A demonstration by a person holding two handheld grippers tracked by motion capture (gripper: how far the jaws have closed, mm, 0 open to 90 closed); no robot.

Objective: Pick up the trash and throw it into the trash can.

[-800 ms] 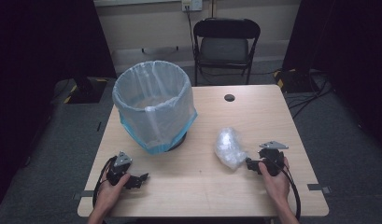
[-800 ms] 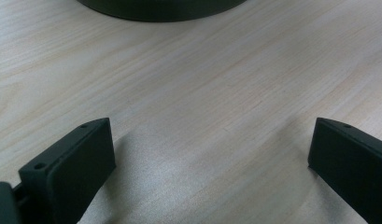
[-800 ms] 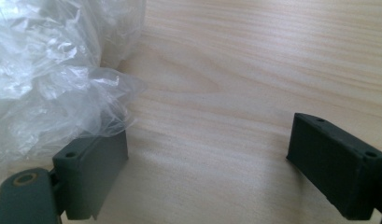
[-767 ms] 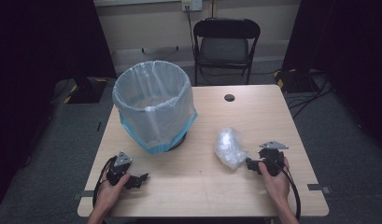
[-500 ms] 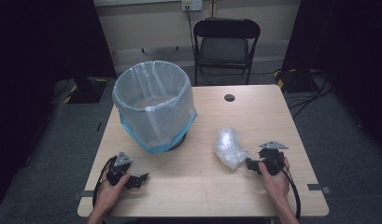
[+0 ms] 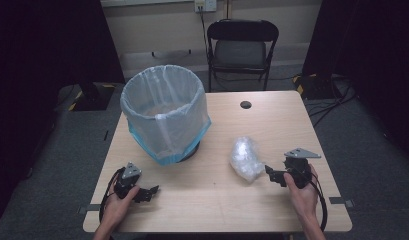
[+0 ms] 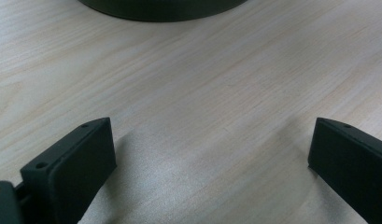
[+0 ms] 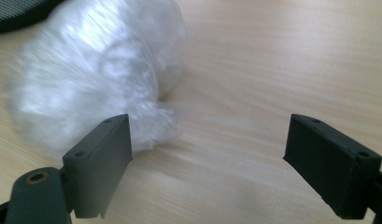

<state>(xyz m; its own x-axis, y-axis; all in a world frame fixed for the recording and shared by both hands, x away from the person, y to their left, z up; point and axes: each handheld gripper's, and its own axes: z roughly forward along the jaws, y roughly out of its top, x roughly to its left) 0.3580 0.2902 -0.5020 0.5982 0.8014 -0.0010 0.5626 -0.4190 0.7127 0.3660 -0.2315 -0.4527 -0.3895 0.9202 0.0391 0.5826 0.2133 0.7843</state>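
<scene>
Two grippers near table (image 6: 272,210) front edge, jaws apart, bare wood between.

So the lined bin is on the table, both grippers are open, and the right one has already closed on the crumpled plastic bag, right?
Not quite. The right gripper has not closed on the plastic bag: the right gripper view shows its jaws wide apart, with the bag lying ahead beside one jaw on the table. The rest holds: the lined bin stands on the table, and the left gripper is open too.

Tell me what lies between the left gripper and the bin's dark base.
Nothing: bare wooden table separates the open left gripper from the bin, as the left gripper view shows.
</scene>
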